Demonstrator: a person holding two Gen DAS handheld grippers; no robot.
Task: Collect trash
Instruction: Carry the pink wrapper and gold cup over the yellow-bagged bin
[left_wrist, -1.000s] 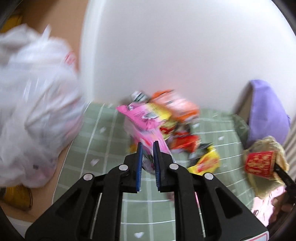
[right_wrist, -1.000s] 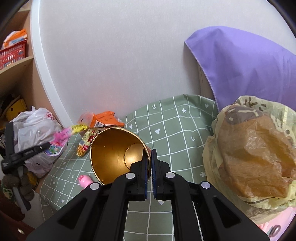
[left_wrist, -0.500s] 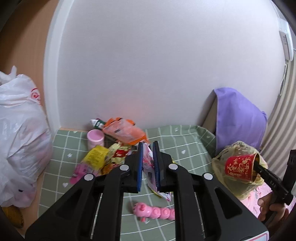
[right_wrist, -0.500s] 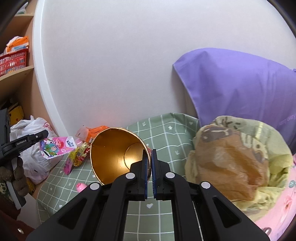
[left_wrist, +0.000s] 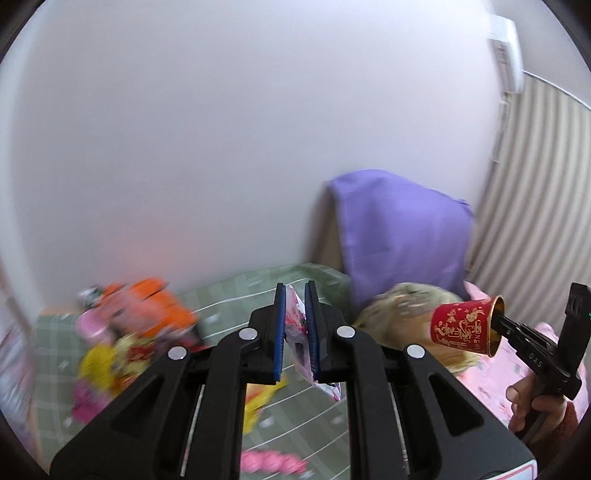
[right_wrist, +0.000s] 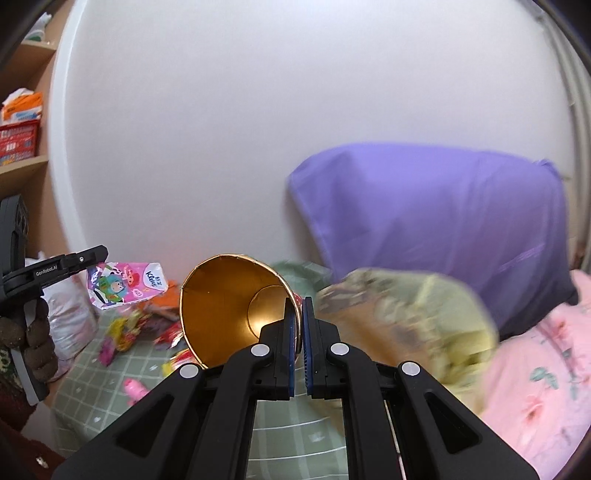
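Pink wrapper (left_wrist: 295, 328) between left tongs (left_wrist: 295, 295)

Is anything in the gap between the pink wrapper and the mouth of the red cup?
Nothing visible: the left gripper holds the pink cartoon-printed wrapper in open air beside the gold-lined red paper cup, which the right gripper grips by its rim.
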